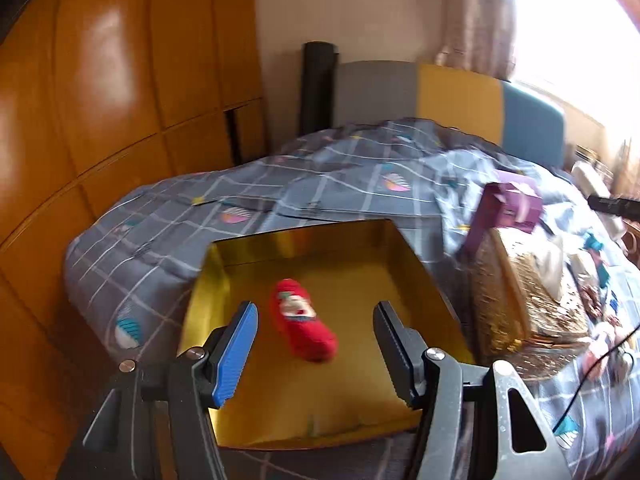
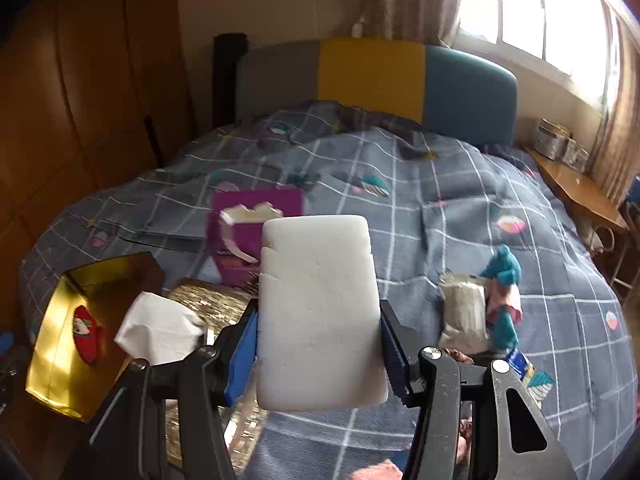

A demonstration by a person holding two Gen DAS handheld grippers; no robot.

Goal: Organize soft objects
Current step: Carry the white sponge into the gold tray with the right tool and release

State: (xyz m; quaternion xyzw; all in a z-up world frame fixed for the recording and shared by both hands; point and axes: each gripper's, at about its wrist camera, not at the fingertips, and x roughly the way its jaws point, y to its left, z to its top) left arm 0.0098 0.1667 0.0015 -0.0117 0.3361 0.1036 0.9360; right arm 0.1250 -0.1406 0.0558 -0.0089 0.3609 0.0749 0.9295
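A red sock (image 1: 302,322) with a Santa pattern lies inside the open gold box (image 1: 416,256) on the bed. My left gripper (image 1: 316,344) is open and empty just above the box, with the sock between and beyond its fingers. My right gripper (image 2: 318,344) is shut on a white sponge block (image 2: 318,304) and holds it above the bed. The gold box (image 2: 48,360) with the red sock (image 2: 86,334) shows at the left in the right wrist view. A teal and pink soft toy (image 2: 504,300) lies on the quilt at the right.
A glittery gold tissue box (image 1: 520,300) with white tissue (image 2: 160,326) stands right of the gold box. A purple box (image 2: 256,232) lies behind it. A silvery packet (image 2: 464,312) lies by the toy. A wooden wardrobe (image 1: 100,120) stands left, a side table (image 2: 576,188) right.
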